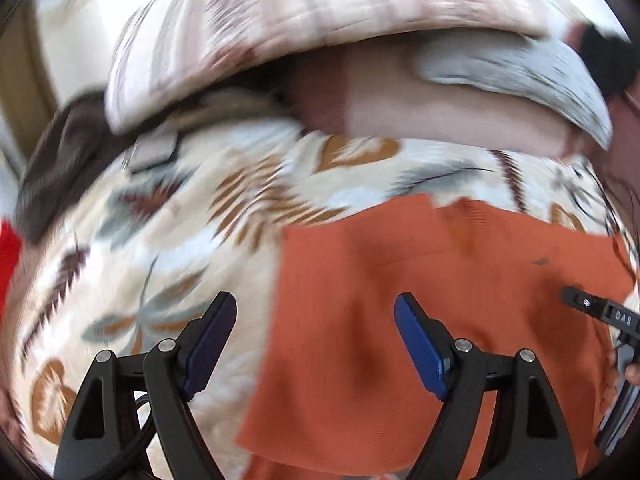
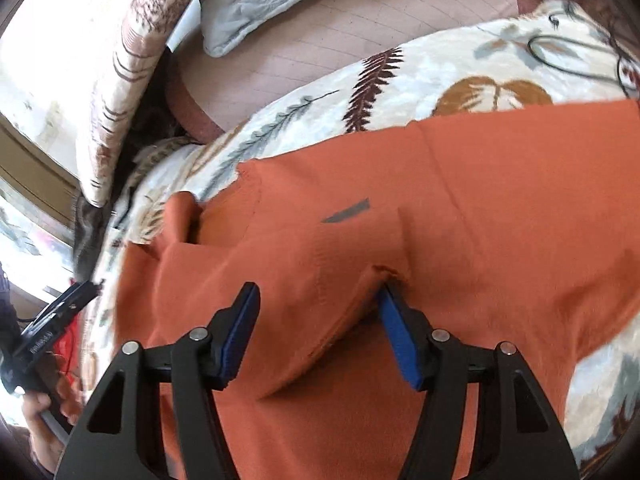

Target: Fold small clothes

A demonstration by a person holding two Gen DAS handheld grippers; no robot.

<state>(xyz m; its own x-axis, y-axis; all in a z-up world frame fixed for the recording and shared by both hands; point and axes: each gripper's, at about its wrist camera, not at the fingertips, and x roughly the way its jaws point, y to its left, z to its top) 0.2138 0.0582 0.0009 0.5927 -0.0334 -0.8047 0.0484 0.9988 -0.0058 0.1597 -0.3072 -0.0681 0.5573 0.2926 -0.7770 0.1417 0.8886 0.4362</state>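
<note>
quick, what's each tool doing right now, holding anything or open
Left tool: open, holding nothing, above the orange garment.
Right tool: open, a raised fold of the garment between its pads, not gripped.

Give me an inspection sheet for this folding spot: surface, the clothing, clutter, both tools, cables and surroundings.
Surface: cream bedspread with leaf print, soft and uneven.
Job's things: rust-orange knit garment spread on the bedspread, one flap raised into a ridge.
Clutter: dark brown cloth and red fabric at the bedspread's edge.
Grippers: left tool open above the garment's left edge, nothing between the pads; right tool open, straddling the raised ridge, its right pad against the cloth.
Cables: thin black cable looped on the bedspread beyond the garment.
Surroundings: striped quilted pillow, grey quilted cushion, pinkish sheet.
</note>
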